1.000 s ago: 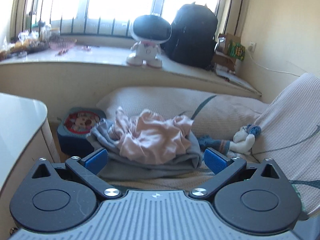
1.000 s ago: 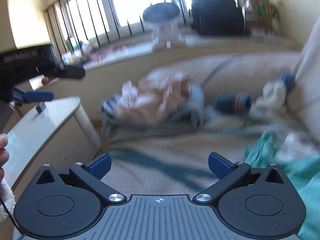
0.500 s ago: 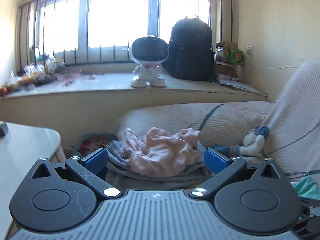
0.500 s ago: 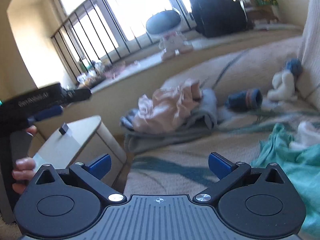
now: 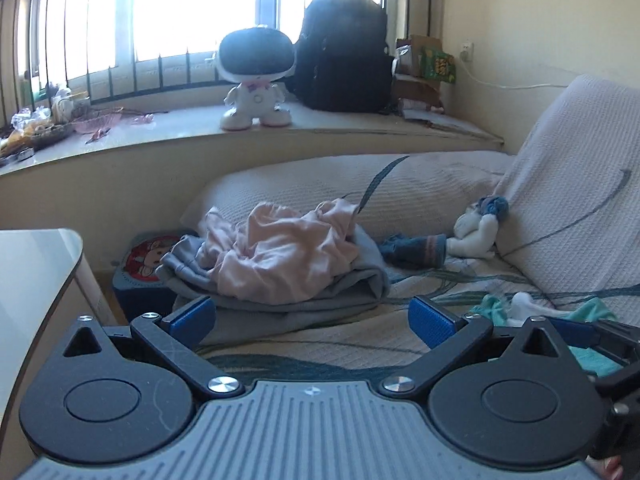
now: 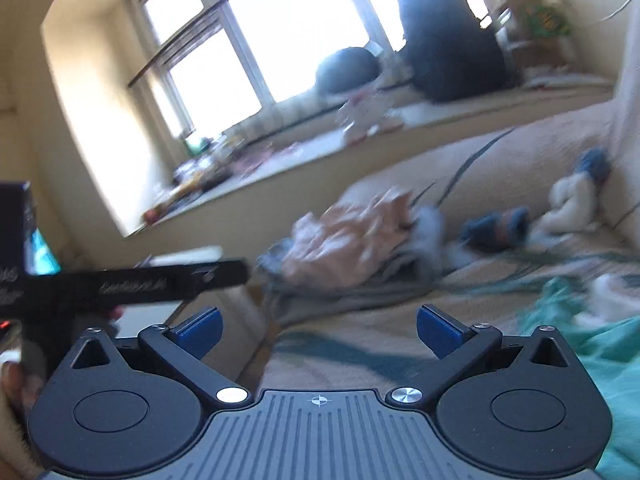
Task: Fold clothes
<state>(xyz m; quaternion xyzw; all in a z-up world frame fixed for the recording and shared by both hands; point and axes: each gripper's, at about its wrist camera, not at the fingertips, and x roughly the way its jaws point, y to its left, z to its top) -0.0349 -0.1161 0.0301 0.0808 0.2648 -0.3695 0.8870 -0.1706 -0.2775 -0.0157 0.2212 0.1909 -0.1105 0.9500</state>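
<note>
Here | left gripper (image 5: 311,318), right gripper (image 6: 318,328): jaws spread, empty | pink garment (image 5: 280,256) sharp (right view blurred)

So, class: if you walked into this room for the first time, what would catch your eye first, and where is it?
Most likely the crumpled pink garment, heaped on folded grey clothing at the near end of the sofa. Next, the white toy robot with a dark visor standing on the bright windowsill, a black backpack beside it. A teal garment lies loose on the sofa's right side.
</note>
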